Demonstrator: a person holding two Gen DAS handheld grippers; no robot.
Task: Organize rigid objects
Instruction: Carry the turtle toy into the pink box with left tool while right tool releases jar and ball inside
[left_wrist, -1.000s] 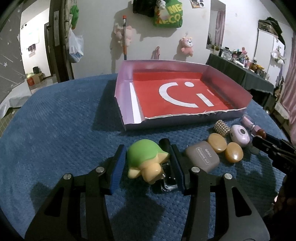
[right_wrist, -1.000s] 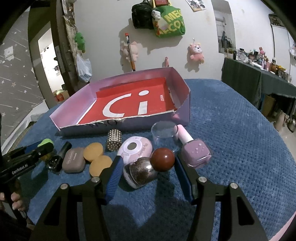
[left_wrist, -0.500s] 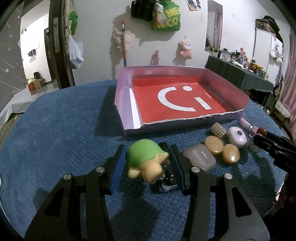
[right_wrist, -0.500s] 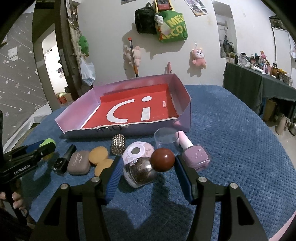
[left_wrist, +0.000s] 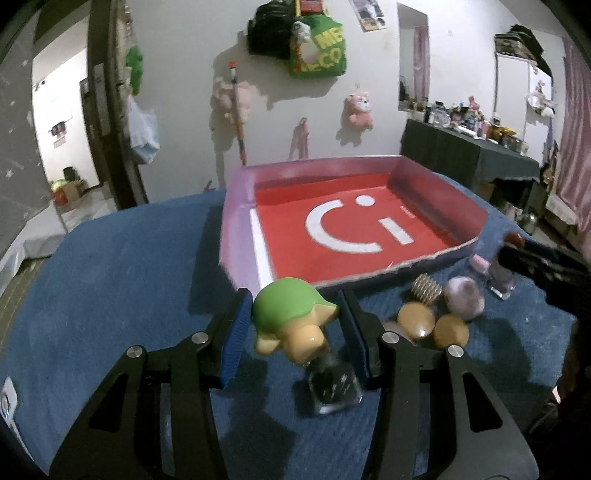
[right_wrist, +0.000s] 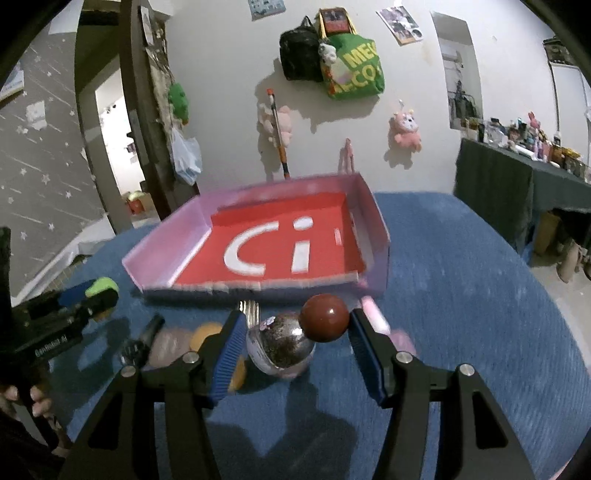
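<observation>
My left gripper (left_wrist: 293, 323) is shut on a green and yellow turtle toy (left_wrist: 291, 319) and holds it above the blue cloth, just in front of the pink box with a red floor (left_wrist: 347, 230). My right gripper (right_wrist: 293, 341) is shut on a round glitter bottle with a brown ball cap (right_wrist: 295, 338), lifted above the cloth before the same box (right_wrist: 266, 243). The left gripper with the turtle also shows at the left of the right wrist view (right_wrist: 92, 295).
On the cloth lie a dark nail polish bottle (left_wrist: 332, 387), two tan sponges (left_wrist: 432, 325), a gold studded cylinder (left_wrist: 426, 290), a lilac round case (left_wrist: 463, 302) and a pink polish bottle (left_wrist: 480, 264). A dark side table (right_wrist: 517, 192) stands at right.
Both grippers have risen with their objects and moved toward the box. The items on the cloth now lie lower and partly behind the fingers.
</observation>
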